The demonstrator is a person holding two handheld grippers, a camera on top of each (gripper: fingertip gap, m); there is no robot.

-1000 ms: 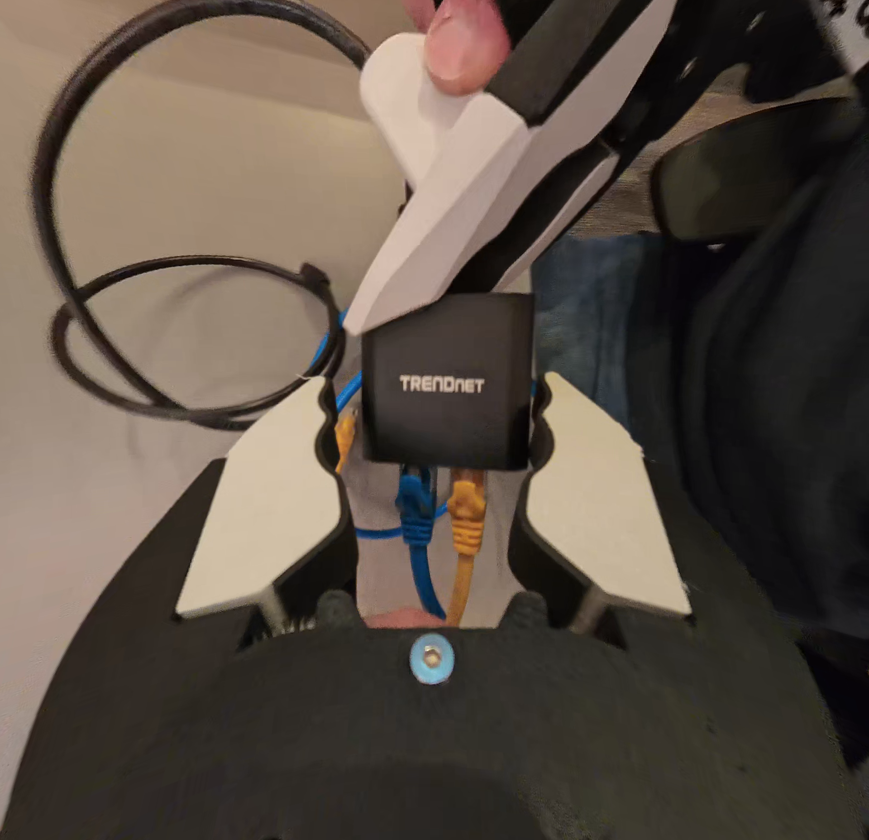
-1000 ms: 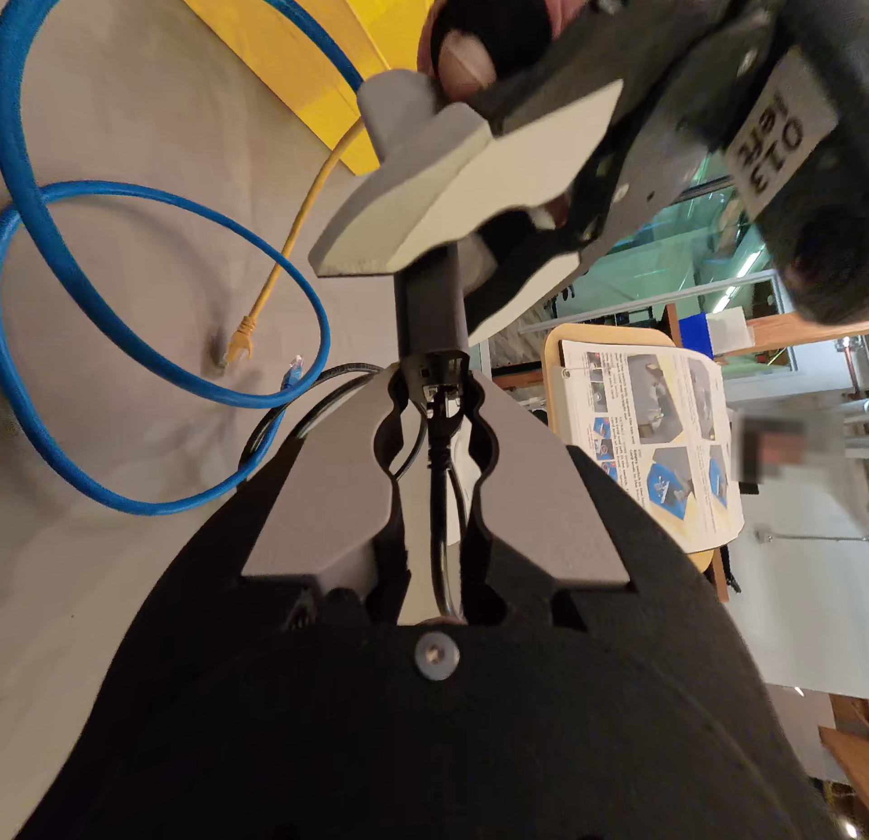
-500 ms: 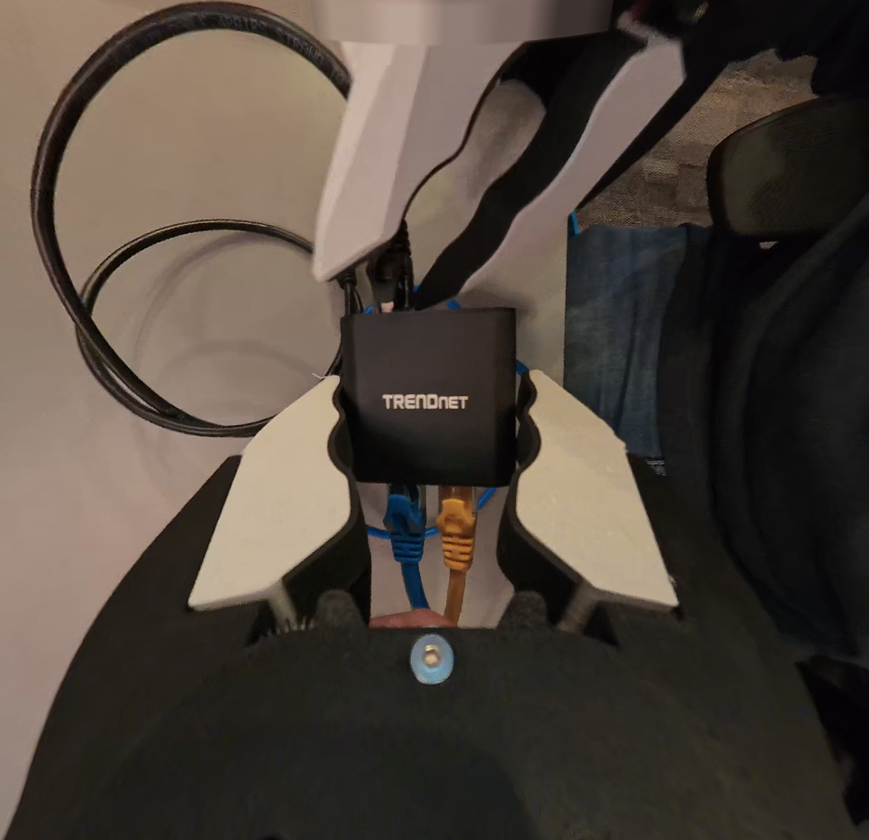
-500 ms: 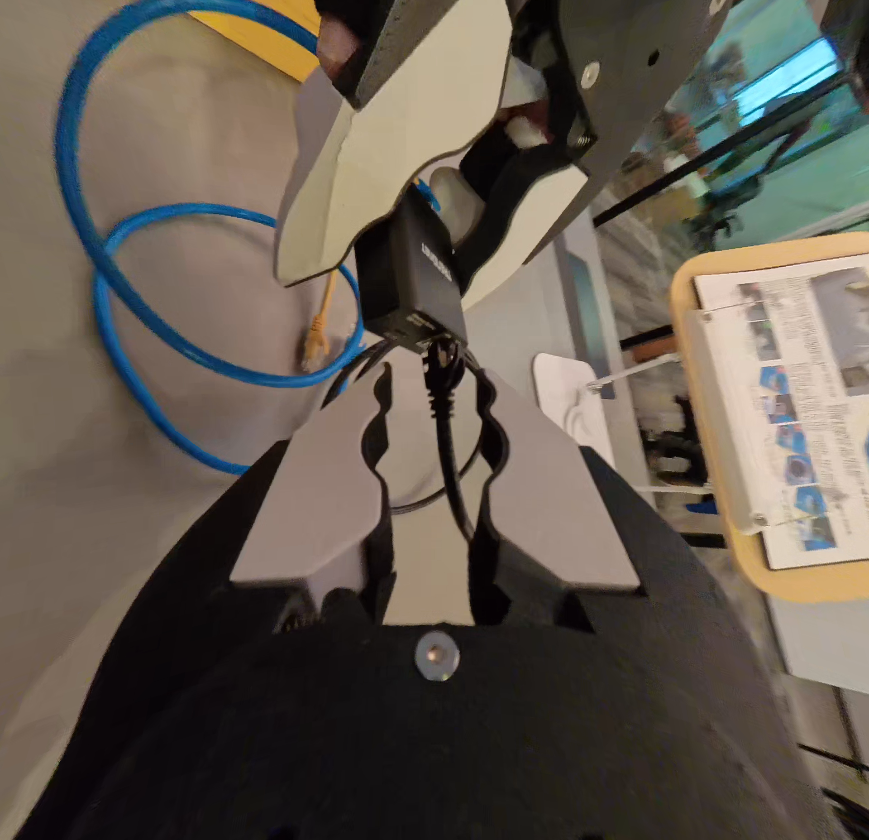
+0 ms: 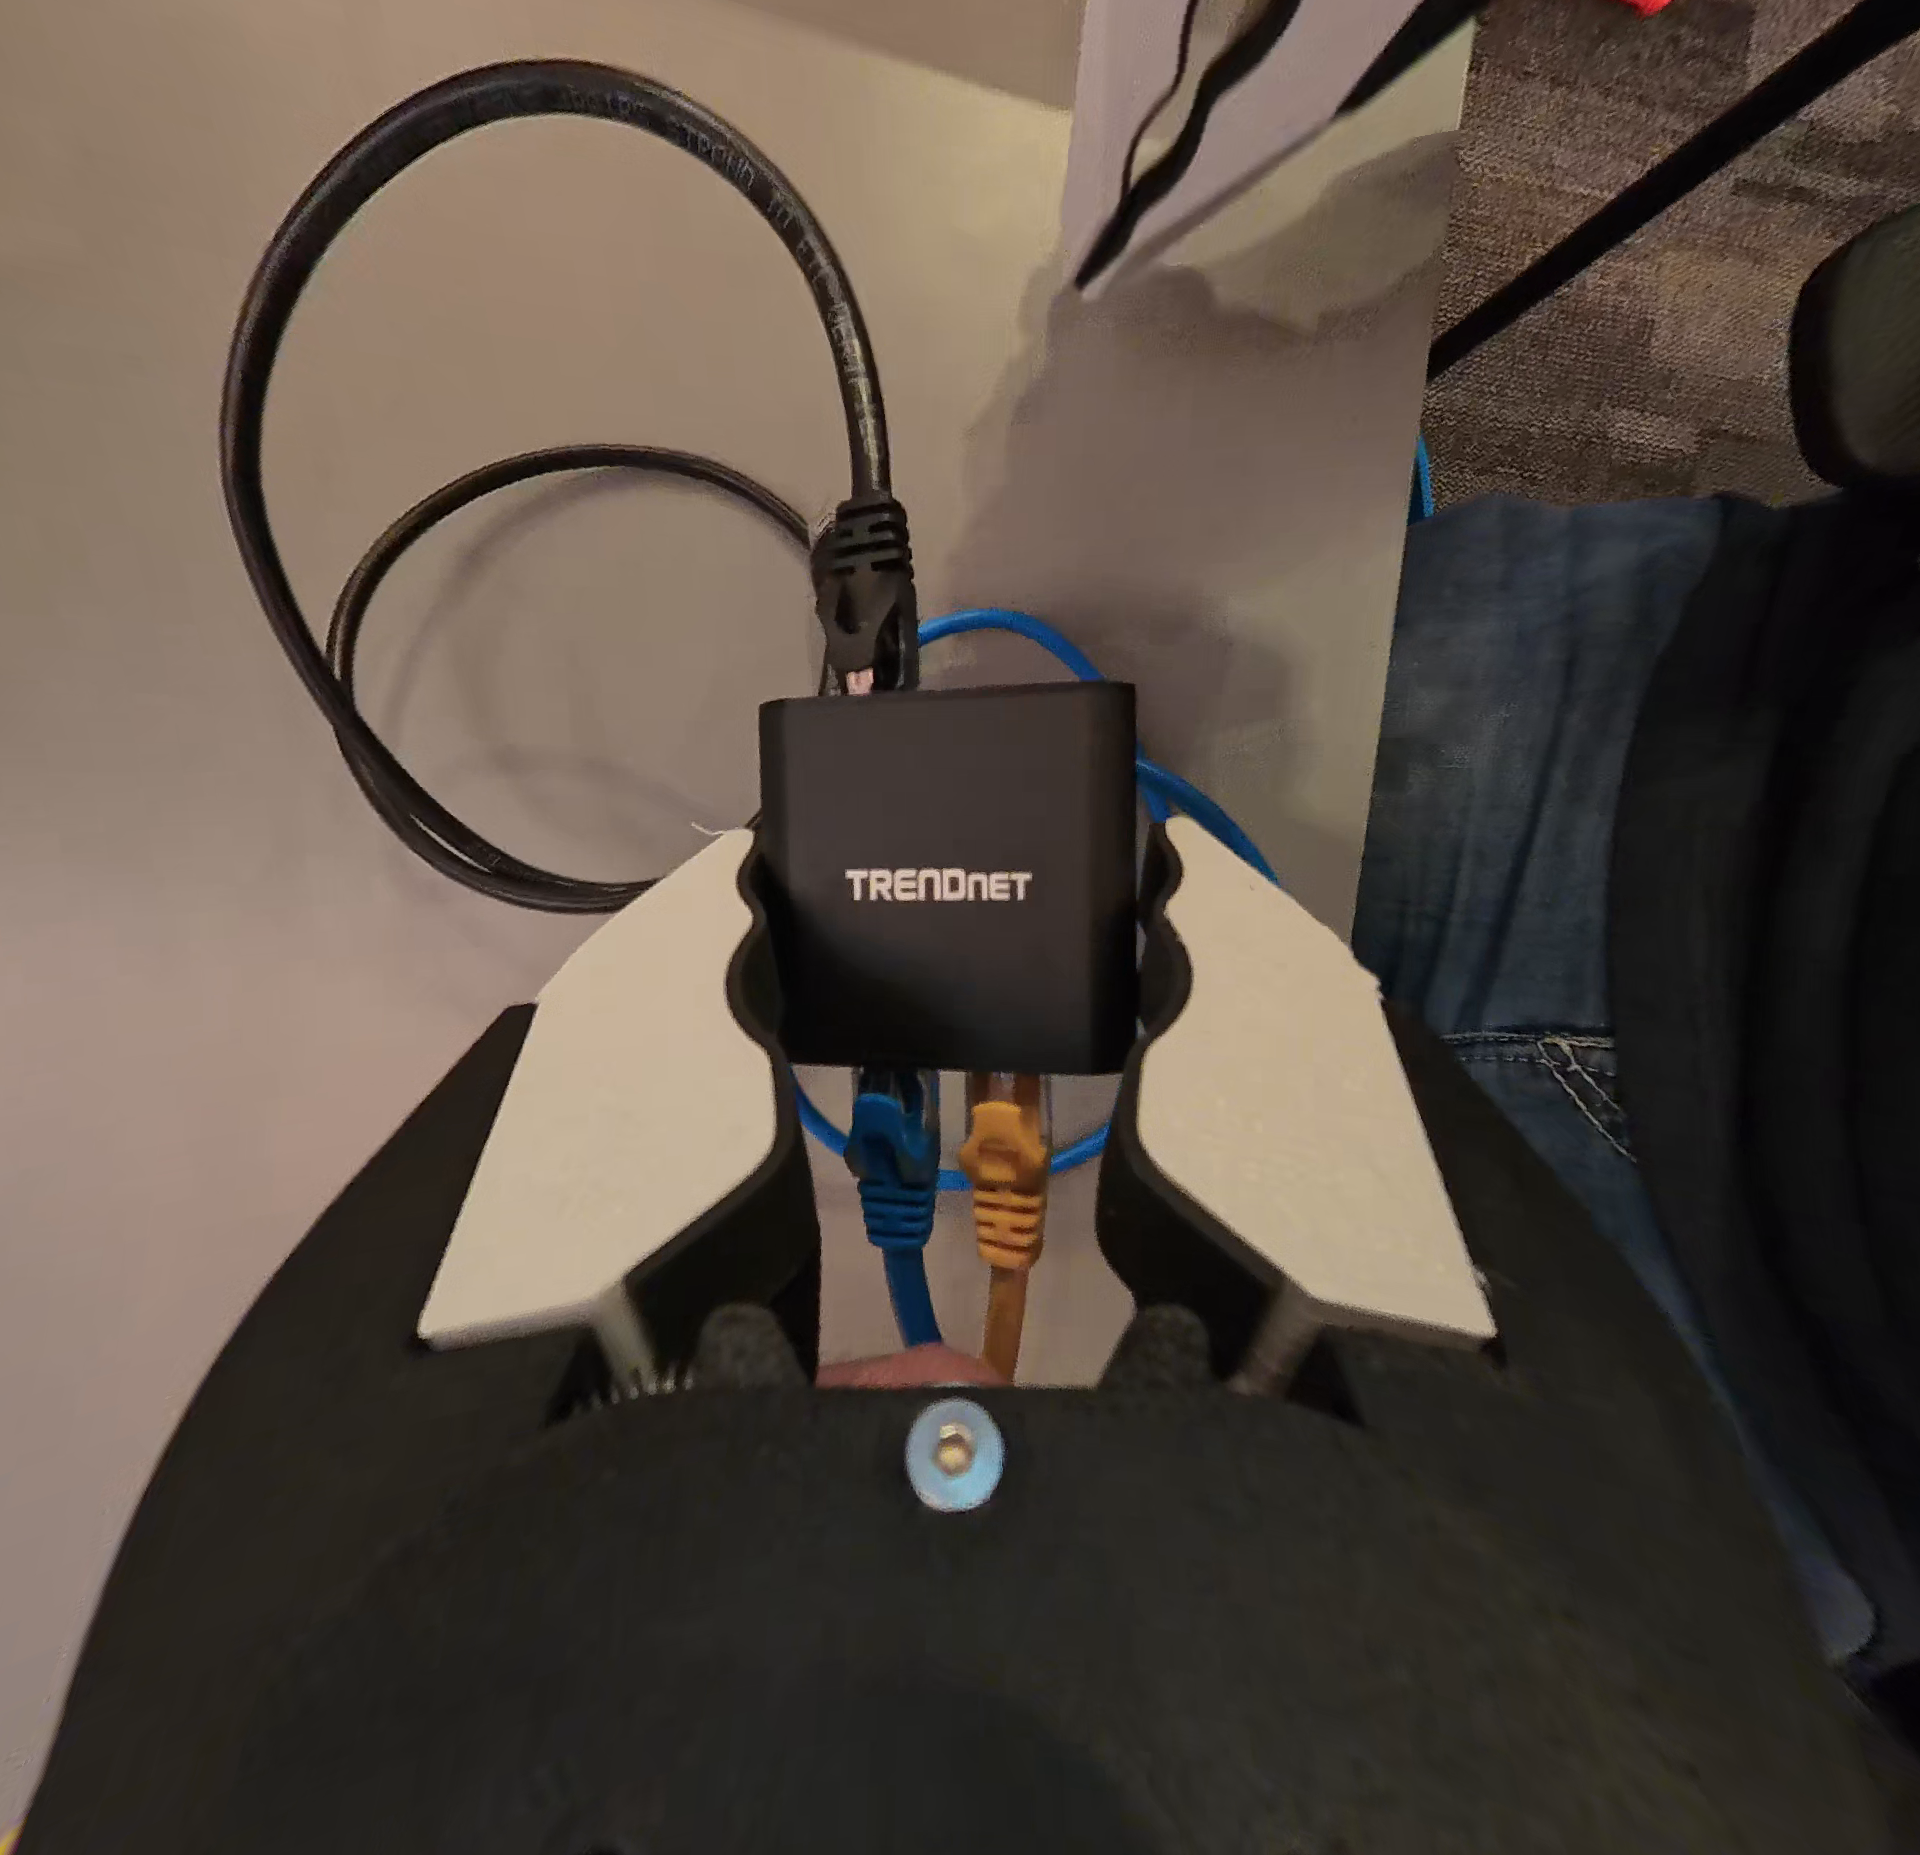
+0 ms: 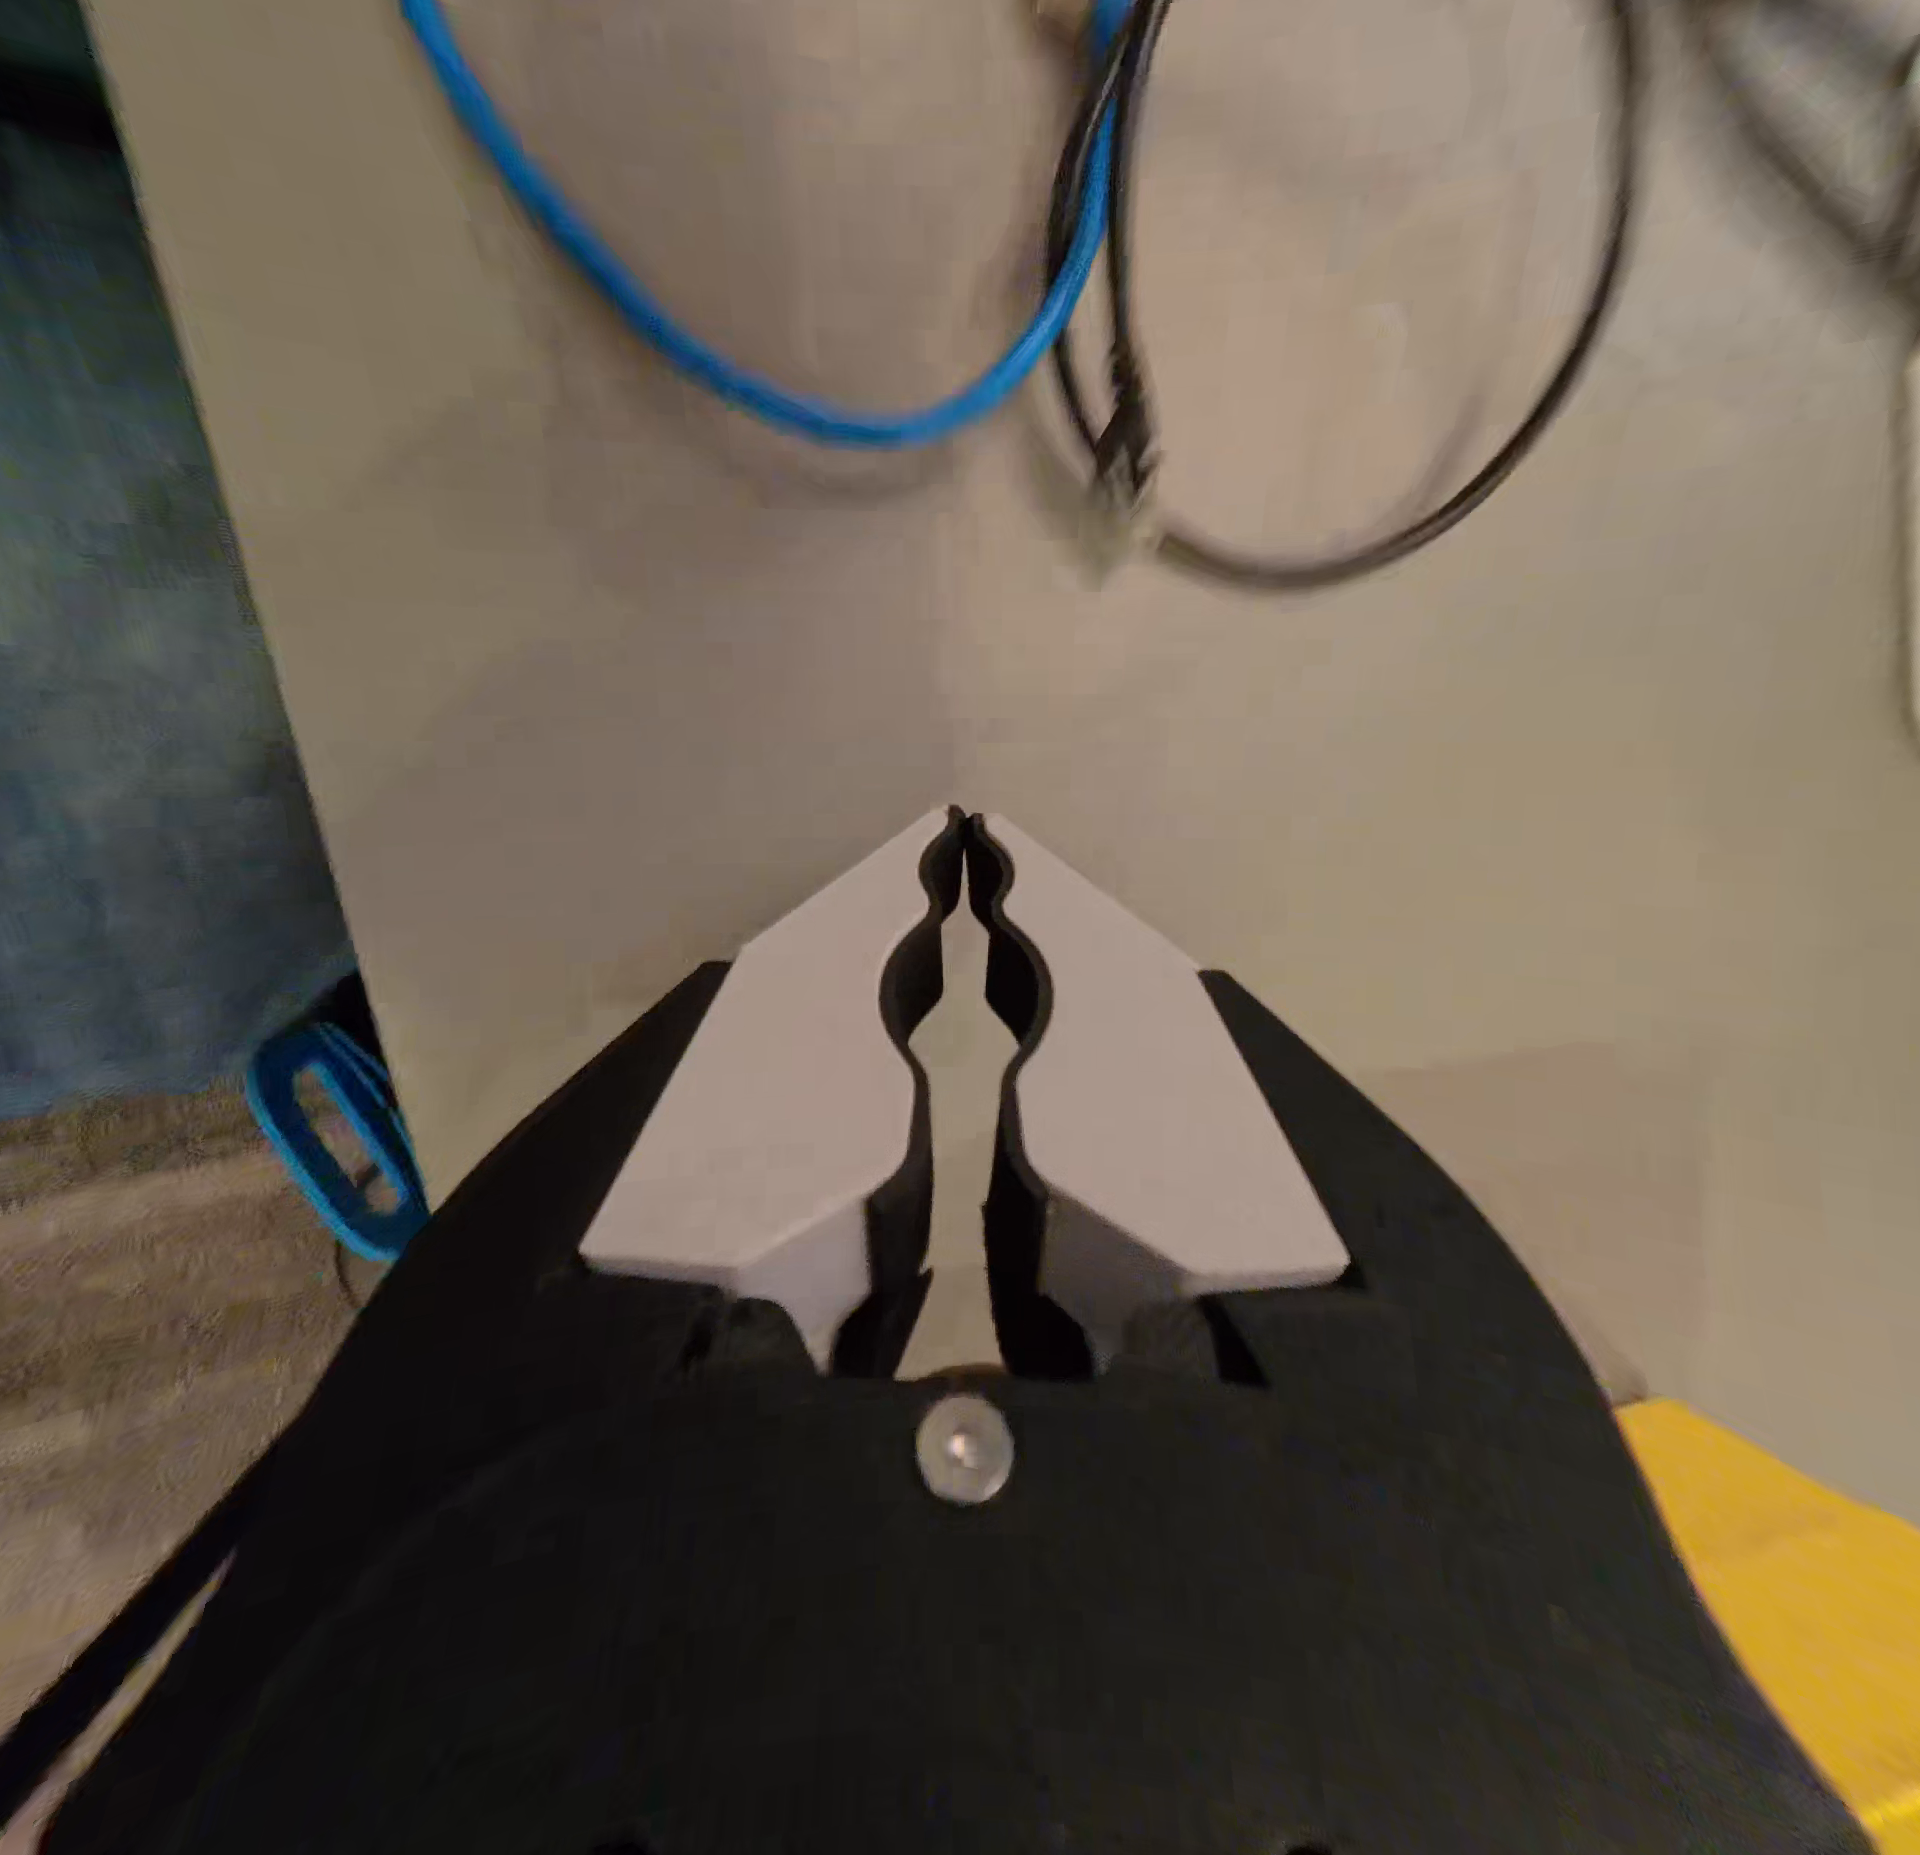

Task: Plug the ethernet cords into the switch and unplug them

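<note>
my left gripper (image 5: 951, 906) clamps the small black plastic switch (image 5: 948, 875); its black cord plug (image 5: 864, 600) points away toward my empty, closed right gripper (image 6: 960, 818)

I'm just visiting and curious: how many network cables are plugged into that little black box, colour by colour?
Black cable, in the far side of the box: 1
Blue cable, in the near side: 1
Orange cable, in the near side: 1
Total: 3
</note>
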